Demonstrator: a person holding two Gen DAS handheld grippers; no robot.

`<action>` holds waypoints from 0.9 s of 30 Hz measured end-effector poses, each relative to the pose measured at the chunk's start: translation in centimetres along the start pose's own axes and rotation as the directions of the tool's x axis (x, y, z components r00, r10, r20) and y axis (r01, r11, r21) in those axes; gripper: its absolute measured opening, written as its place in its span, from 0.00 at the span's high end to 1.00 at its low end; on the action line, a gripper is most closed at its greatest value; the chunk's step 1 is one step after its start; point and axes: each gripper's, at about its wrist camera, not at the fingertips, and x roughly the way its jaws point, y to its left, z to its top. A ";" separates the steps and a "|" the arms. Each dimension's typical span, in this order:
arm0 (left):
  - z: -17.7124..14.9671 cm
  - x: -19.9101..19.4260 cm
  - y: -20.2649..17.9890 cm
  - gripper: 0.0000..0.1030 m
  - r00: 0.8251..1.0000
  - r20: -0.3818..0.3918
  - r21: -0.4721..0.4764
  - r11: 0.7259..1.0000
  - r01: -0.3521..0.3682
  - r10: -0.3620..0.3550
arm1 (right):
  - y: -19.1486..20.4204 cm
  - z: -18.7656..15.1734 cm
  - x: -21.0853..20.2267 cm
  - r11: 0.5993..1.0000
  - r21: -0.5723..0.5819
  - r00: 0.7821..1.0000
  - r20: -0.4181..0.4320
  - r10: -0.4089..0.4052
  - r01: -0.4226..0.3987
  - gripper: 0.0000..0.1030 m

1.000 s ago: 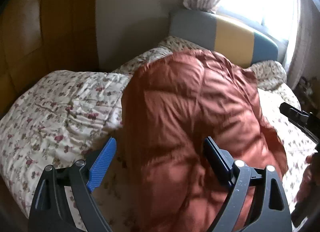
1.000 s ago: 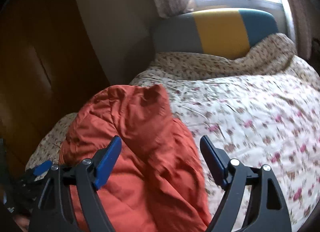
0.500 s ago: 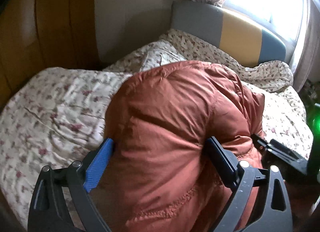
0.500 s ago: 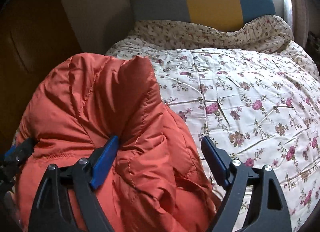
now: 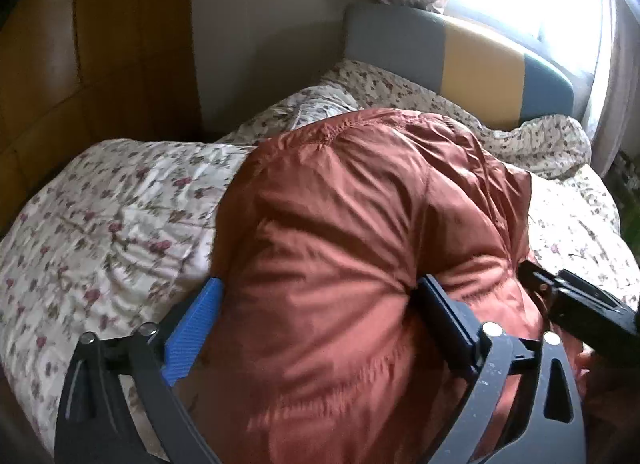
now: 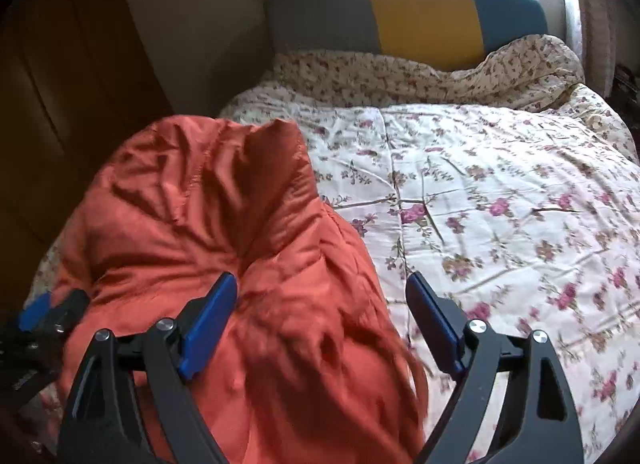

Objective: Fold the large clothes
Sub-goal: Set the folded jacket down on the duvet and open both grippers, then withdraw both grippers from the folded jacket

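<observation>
Rust puffer jacket [image 5: 360,248] bunched on floral quilt [image 5: 104,224], 9 o'clock side of bed in right view. Left gripper [image 5: 320,316], right gripper [image 6: 320,316]: jaws opening wide, straddling fabric, gripping nothing. You: let bulk settle, then reach for edge toward 12 o'clock

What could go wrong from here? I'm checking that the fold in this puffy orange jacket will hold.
1. Both the left gripper and right gripper are opening over the orange puffer jacket; its bulging padding may spring the fold open.
2. The jacket sits on a rumpled floral quilt, so it may slump sideways.
3. The slick fabric could snag on a pad during withdrawal.
</observation>
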 end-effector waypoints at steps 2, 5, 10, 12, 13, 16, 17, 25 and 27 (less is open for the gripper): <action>-0.6 -1.3 0.1 0.03 1.000 -0.005 -0.015 1.000 -0.007 0.007 | 0.2 -0.4 -1.7 1.000 -0.006 1.000 0.007 0.015 -0.015 0.12; -1.7 -3.2 0.1 0.03 1.000 0.003 -0.024 1.000 -0.011 0.011 | 0.6 -1.3 -4.4 0.999 -0.023 0.999 0.017 0.034 -0.034 0.10; -3.8 -6.1 -0.3 0.03 0.999 0.026 -0.002 0.999 -0.045 0.045 | 1.4 -3.3 -8.0 0.997 -0.063 0.999 0.025 0.049 -0.047 0.03; -4.6 -7.2 -0.4 0.03 0.997 0.034 0.003 0.998 -0.065 0.065 | 1.5 -4.3 -9.5 0.996 -0.077 0.998 0.035 0.052 -0.050 0.02; -5.1 -7.8 -0.3 0.03 0.997 0.036 0.002 0.997 -0.071 0.071 | 1.5 -4.7 -10.1 0.995 -0.082 0.998 0.036 0.055 -0.051 0.02; -6.4 -9.4 0.1 0.03 0.998 0.032 -0.022 0.998 -0.051 0.052 | 1.5 -6.2 -11.7 0.995 -0.087 0.998 0.041 0.053 -0.050 0.02; -6.8 -9.9 0.2 0.03 0.998 0.030 -0.032 0.998 -0.046 0.047 | 1.3 -6.6 -12.1 0.995 -0.088 0.998 0.042 0.056 -0.052 0.02; -10.1 -13.5 0.2 0.03 0.997 0.029 -0.012 0.998 -0.066 0.067 | 1.7 -10.4 -15.3 0.994 -0.100 0.998 0.037 0.042 -0.038 0.02; -11.0 -14.6 0.2 0.03 0.997 0.036 -0.007 0.997 -0.071 0.071 | 1.9 -11.5 -16.1 0.993 -0.108 0.999 0.033 0.041 -0.037 0.02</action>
